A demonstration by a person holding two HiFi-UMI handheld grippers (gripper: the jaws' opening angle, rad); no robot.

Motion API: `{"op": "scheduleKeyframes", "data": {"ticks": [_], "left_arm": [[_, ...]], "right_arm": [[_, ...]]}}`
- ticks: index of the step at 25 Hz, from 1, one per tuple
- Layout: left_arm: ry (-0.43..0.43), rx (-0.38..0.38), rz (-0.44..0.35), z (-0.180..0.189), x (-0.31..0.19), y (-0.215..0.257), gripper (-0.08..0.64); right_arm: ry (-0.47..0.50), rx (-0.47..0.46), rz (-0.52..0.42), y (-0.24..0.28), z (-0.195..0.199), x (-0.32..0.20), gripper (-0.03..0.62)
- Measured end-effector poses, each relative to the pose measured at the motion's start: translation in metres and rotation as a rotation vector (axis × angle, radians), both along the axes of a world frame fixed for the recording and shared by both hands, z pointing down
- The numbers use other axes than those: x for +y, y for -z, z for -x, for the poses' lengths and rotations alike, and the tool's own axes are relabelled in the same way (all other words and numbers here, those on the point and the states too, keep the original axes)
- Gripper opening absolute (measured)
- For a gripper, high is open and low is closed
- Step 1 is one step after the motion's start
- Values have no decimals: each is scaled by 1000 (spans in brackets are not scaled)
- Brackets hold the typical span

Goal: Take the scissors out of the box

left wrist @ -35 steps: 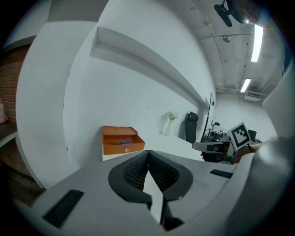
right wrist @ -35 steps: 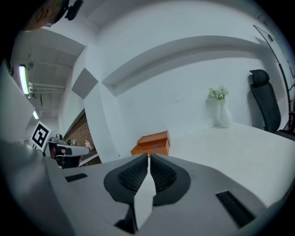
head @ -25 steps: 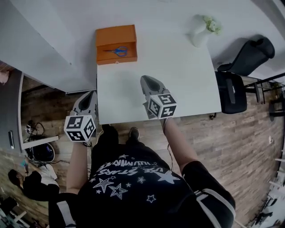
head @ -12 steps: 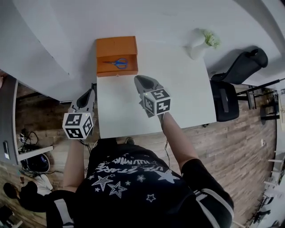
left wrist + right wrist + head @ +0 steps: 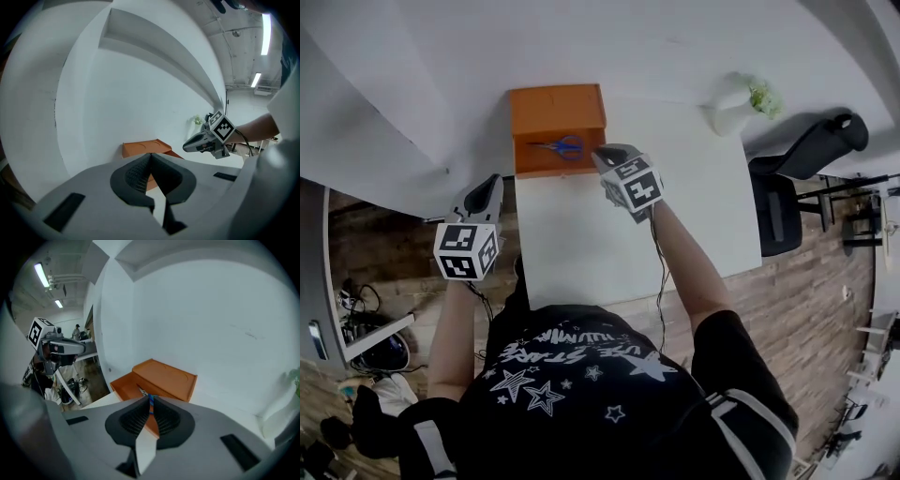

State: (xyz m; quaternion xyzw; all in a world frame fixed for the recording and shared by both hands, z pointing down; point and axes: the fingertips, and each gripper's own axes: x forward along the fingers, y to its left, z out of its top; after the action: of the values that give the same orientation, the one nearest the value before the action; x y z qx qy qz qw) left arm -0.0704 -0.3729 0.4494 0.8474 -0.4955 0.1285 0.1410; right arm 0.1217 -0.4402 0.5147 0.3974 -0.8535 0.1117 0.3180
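Note:
The orange box (image 5: pixel 555 114) stands open at the table's far left corner, lid up against the wall. Blue-handled scissors (image 5: pixel 562 146) lie inside it. My right gripper (image 5: pixel 602 156) is shut and empty, its tip at the box's front right corner, just right of the scissors. In the right gripper view its jaws (image 5: pixel 149 397) point at the box (image 5: pixel 161 378), and a strip of the blue scissors (image 5: pixel 151 405) shows past the tips. My left gripper (image 5: pixel 492 184) hangs off the table's left edge, below the box, shut and empty (image 5: pixel 150 157).
The white table (image 5: pixel 675 216) stands against a white wall. A white vase with a plant (image 5: pixel 741 105) is at its far right corner. A black chair (image 5: pixel 783 206) stands to the right, on a wooden floor.
Both grippers have moved forward toward the box. The right one rolled and travelled from mid-table up to the box's front right corner; the left one advanced along the table's left edge.

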Motion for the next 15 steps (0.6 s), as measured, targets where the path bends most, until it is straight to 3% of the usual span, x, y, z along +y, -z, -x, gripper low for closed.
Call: {"op": "scheduleKeyframes", "data": {"ticks": [6, 10, 15], "left_arm": [[-26, 10, 33, 4, -28, -15, 15], [-40, 23, 44, 3, -39, -22, 15], [-27, 27, 60, 11, -48, -32, 15]], "right_arm": [[121, 90, 97, -26, 21, -29, 52], [197, 123, 150, -46, 33, -38, 167], [249, 198, 190, -72, 43, -48, 183]]}}
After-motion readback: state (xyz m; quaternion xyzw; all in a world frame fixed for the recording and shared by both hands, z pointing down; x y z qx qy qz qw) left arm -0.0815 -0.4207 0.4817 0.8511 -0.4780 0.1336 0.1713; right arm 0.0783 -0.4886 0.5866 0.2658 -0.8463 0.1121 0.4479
